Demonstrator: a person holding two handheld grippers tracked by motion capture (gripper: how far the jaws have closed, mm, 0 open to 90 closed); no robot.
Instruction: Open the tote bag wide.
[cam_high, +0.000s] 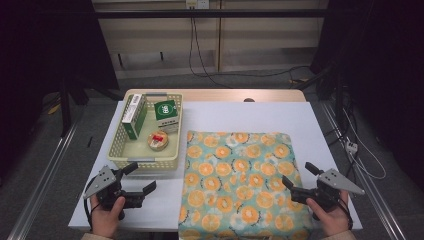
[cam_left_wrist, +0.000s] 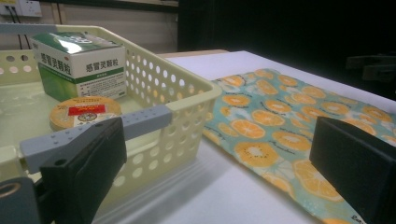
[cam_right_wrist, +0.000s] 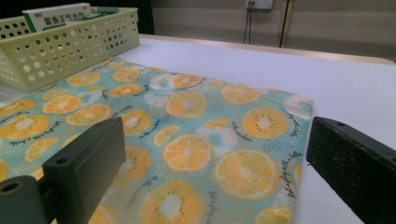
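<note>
High view: both grippers, left (cam_high: 141, 177) and right (cam_high: 297, 175), gape wide and empty near the cloth (cam_high: 240, 180); basket (cam_high: 116, 148) items untouched, everything left.

Both hands grip their tools low and level, the left tool (cam_high: 140, 177) and the right tool (cam_high: 298, 174) each with jaws spread wide, empty.

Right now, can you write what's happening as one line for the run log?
left gripper: open, empty, by basket | right gripper: open, empty, over orange-print cloth | basket: two boxes, round tin
</note>
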